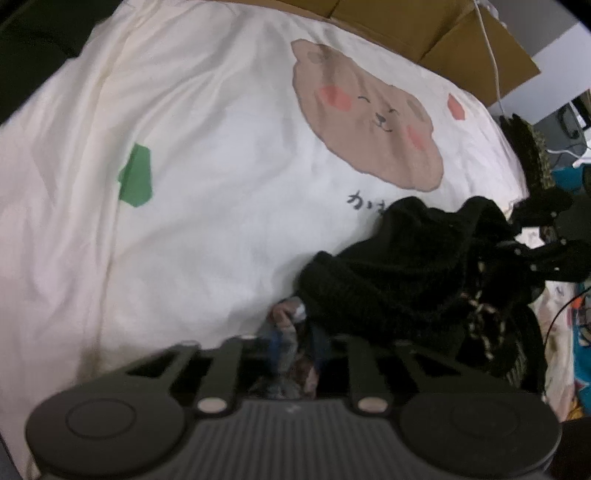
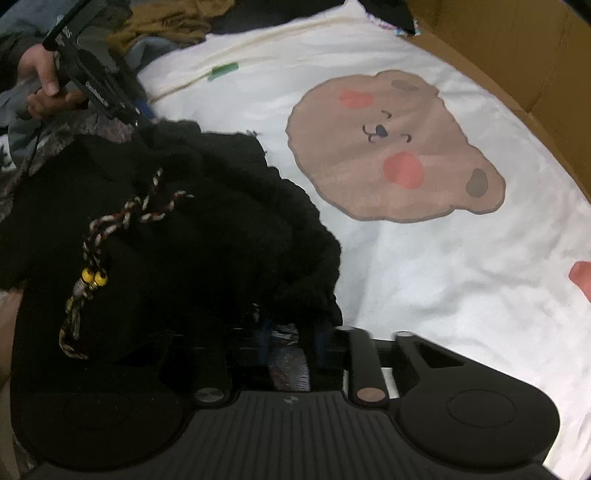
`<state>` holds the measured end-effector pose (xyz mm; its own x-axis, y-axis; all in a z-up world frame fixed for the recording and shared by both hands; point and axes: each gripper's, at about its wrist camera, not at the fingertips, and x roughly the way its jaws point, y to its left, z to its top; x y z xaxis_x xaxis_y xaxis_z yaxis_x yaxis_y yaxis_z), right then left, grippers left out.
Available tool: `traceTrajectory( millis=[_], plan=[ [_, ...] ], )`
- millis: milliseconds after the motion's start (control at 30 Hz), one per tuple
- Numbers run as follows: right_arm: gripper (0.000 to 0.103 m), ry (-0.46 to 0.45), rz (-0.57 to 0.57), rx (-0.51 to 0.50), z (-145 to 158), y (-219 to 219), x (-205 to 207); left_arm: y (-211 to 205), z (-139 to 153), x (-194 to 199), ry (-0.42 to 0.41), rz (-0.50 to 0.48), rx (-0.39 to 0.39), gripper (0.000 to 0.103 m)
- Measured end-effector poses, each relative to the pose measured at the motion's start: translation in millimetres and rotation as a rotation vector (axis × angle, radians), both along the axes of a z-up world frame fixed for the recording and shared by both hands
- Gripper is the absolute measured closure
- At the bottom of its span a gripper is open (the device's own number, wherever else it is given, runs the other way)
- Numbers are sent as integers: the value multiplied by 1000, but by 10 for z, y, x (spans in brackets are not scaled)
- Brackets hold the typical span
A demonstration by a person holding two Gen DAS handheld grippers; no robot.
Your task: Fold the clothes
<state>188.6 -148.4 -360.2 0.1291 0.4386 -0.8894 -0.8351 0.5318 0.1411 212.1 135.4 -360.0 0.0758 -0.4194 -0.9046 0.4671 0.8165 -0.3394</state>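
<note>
A black knit garment (image 1: 399,273) (image 2: 177,221) lies bunched on the white bear-print sheet (image 1: 184,184) (image 2: 443,277). A braided cord with yellow beads (image 2: 94,278) hangs across it. My left gripper (image 1: 291,332) points down at the garment's near edge, jaws nearly together with patterned grey fabric (image 1: 288,325) pinched between them. My right gripper (image 2: 288,332) is likewise shut on patterned grey fabric (image 2: 290,369), and the black knit drapes over its left finger. Each gripper shows in the other view: the right gripper (image 1: 517,236) at the garment's far side, the left gripper (image 2: 136,120) held by a hand (image 2: 44,81).
Brown cardboard (image 1: 424,26) (image 2: 517,55) borders the sheet's far side. A white cable (image 1: 491,51) runs over it. More clothes (image 2: 166,26) are piled at the sheet's edge. The bear print (image 1: 369,122) (image 2: 391,147) lies on open sheet beside the garment.
</note>
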Motion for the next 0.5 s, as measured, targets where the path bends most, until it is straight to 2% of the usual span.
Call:
traceTrajectory(
  millis=[100, 200, 300, 500],
  plan=[
    [96, -2, -98, 67, 159, -140, 70, 1, 125, -46, -64, 7, 9, 93],
    [97, -31, -200, 122, 344, -290, 151, 70, 261, -37, -113, 60, -9, 94],
    [97, -83, -266, 136, 481, -391, 202, 130, 395, -18, -166, 98, -20, 94],
    [98, -156, -340, 128, 546, -382, 330, 219, 662, 99, -280, 161, -33, 95]
  ],
)
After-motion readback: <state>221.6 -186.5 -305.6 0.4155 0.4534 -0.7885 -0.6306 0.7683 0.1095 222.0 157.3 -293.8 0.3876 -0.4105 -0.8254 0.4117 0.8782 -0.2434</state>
